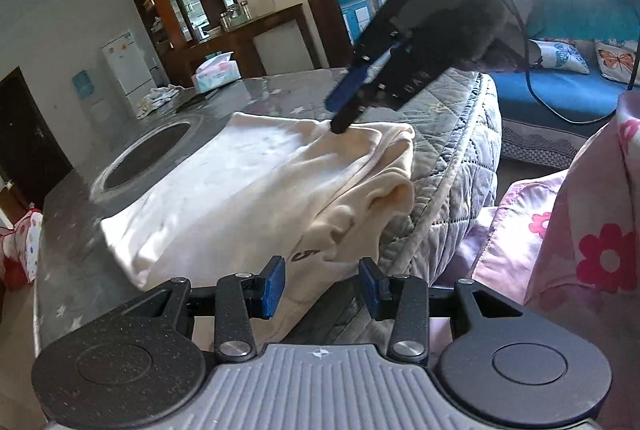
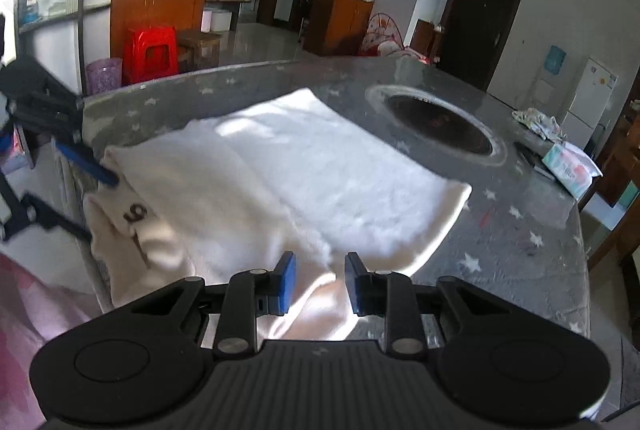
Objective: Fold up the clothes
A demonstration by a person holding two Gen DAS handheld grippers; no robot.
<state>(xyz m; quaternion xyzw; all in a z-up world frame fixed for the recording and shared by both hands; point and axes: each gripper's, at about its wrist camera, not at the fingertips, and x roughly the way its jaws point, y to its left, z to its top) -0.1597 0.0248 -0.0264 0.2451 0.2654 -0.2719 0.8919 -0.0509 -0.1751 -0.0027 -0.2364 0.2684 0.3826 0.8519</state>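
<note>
the cream shirt point(image 1: 224, 190) lies partly folded on the grey worktop point(image 2: 520, 230), its near edge hanging over. the left claw point(image 1: 322, 288) is part open and holds nothing. the right claw point(image 2: 320, 282) looks narrow with cloth between its pads; i cannot tell if it grips, and next i think both must grab the near edge and fold it over.

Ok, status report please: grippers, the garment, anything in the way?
Left gripper, fingers open over garment near edge. Right gripper on a fold, grip unclear. Garment partly folded on table. Nothing in the way.
</note>
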